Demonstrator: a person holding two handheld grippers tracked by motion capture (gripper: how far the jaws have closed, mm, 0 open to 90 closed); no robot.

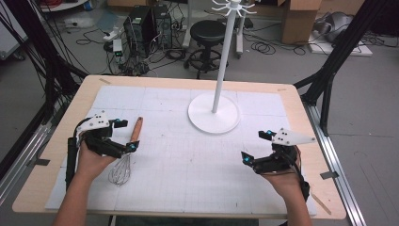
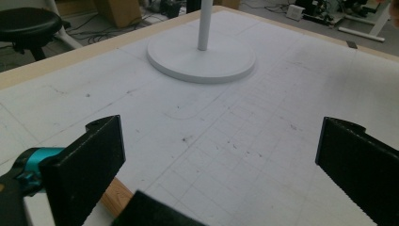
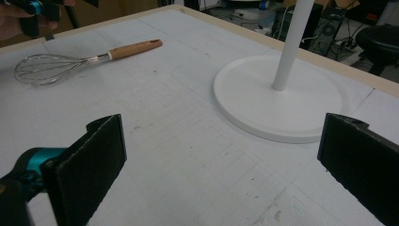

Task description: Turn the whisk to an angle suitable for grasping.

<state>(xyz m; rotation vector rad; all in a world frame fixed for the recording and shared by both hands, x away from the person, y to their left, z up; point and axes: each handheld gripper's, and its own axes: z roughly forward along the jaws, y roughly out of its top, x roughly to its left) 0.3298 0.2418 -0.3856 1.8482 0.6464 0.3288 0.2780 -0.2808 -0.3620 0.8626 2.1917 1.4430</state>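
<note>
A person's left hand holds the left gripper (image 1: 123,135) low over the left side of the counter (image 1: 56,141), its 2 black jaws spread wide with nothing between them. Just beside it lies the whisk (image 1: 125,160), flat on the white gridded mat (image 1: 179,165), its wooden handle (image 1: 137,128) pointing toward the far edge and its wire loops toward the person; the handle passes right by the jaw tips, though whether they touch it cannot be told. Farther along, toward the far middle of the mat, stands a white stand (image 1: 214,113) with a round base and an upright pole. At the right, well apart from the whisk, the right gripper (image 1: 256,147) hovers in the person's right hand, jaws likewise wide open and empty, pointing toward the stand's base
</note>
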